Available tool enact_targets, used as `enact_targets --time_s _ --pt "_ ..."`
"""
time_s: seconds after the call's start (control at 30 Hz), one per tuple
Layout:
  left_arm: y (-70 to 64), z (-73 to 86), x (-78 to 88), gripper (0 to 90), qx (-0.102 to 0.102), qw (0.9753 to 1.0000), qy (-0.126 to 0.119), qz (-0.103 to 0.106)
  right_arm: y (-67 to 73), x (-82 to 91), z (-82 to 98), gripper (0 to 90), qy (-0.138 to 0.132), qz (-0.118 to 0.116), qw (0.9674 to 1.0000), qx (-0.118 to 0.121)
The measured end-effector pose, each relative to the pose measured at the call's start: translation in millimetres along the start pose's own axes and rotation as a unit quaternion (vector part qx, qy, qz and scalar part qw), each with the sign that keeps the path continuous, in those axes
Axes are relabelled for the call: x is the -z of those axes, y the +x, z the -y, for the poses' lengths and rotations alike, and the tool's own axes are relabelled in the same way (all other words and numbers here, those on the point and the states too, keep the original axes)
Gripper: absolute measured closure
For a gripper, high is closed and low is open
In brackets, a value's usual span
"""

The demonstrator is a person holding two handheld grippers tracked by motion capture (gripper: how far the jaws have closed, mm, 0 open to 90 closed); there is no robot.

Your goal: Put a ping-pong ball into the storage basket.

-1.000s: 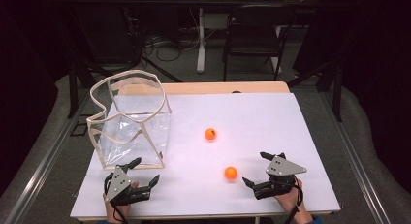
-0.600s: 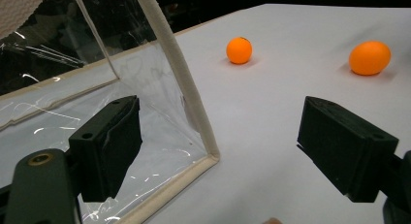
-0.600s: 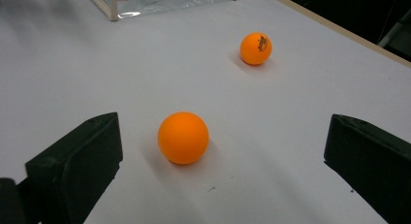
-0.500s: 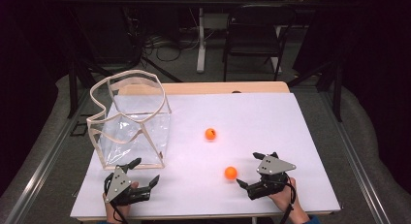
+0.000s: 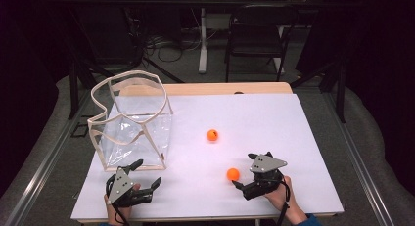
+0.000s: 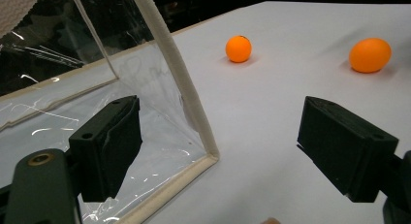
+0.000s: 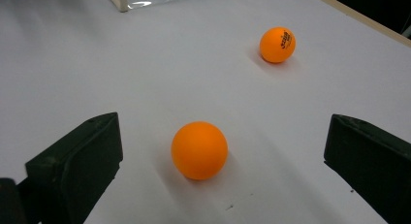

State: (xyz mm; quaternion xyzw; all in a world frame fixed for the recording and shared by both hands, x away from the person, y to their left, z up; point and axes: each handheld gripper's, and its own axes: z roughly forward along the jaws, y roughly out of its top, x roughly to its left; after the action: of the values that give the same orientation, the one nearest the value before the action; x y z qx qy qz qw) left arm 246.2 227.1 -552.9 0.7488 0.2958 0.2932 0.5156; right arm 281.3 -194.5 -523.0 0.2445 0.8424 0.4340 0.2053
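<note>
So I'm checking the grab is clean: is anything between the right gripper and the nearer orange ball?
Nothing visible. The right gripper is open, and the nearer orange ball lies on bare white table ahead between its jaws.

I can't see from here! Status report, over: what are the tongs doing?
Both tongs open. Right tongs lined up on near orange ball, not touching. Left tongs beside clear bag. Nothing in the way.

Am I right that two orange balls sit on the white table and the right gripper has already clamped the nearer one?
Not quite. Two orange balls do sit on the white table, but the right gripper has not clamped the nearer ball. The right gripper view shows its jaws wide open, the ball between them untouched. The farther ball lies beyond.
</note>
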Motion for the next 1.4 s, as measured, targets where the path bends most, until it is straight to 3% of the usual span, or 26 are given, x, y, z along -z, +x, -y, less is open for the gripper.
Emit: enact_targets --time_s 0.73,1.4 --pt "0.9 -0.4 1.6 15.8 0.002 1.0000 -0.003 0.003 -1.3 -32.0 -4.5 0.0 0.048 -0.030 0.9983 -0.008" --pt "1.7 0.5 -0.6 15.8 0.007 0.9999 -0.001 0.007 -1.1 -43.6 3.1 0.0 0.072 -0.039 0.9966 -0.015"
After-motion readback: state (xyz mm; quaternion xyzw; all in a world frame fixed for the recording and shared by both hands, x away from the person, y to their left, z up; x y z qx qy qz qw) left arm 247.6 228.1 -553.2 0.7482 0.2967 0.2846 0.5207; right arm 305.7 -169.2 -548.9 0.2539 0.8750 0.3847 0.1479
